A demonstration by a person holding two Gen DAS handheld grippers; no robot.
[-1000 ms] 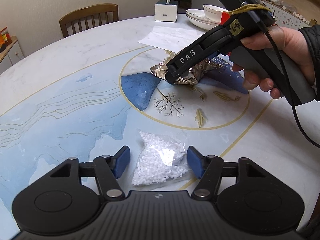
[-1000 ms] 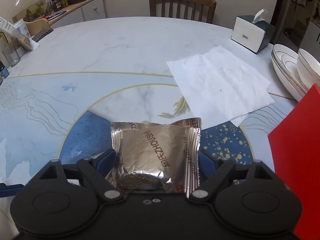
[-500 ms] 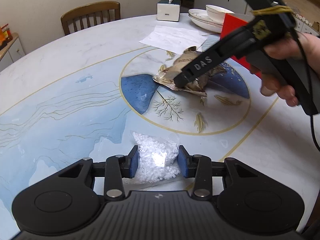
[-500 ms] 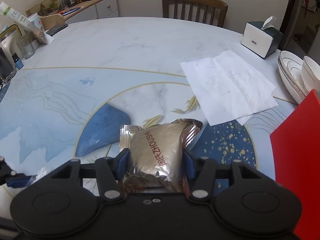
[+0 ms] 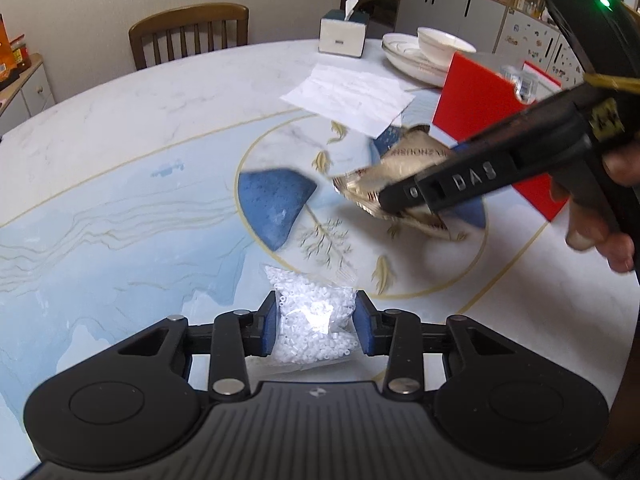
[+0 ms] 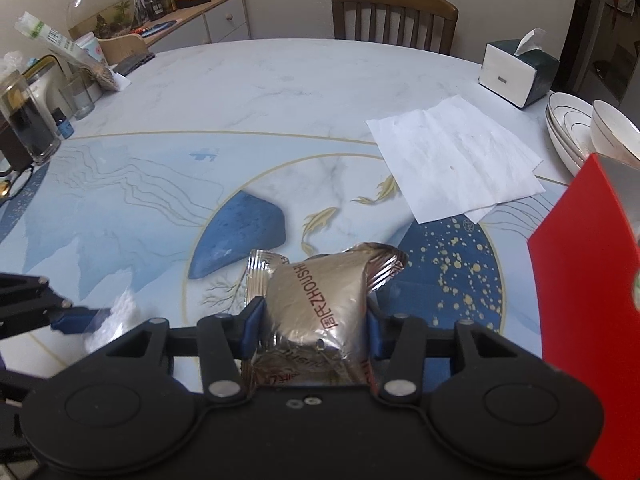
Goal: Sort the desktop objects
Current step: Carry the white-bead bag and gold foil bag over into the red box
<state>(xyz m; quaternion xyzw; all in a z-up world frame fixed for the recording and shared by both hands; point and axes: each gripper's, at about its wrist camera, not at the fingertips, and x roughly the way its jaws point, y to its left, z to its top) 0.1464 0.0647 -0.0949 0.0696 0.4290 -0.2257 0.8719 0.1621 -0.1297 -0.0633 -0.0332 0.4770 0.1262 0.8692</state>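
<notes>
Only the right wrist view shows the glasses [image 6: 16, 184]. The right gripper [image 6: 314, 320] is closing on the foil packet [image 6: 320, 312]; the left gripper [image 5: 315, 322] pinches the bead bag [image 5: 314, 324].

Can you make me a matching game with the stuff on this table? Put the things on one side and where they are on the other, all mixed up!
Things:
1. clear bag of white beads
2. shiny silver foil snack packet
3. white china bowl
4. white paper sheet

Places:
A. lying flat on the round marble table
B. between the pads of the right gripper
C. sitting on stacked white plates
D. between the pads of the left gripper

Pairs: 1-D, 2-B, 3-C, 4-A
</notes>
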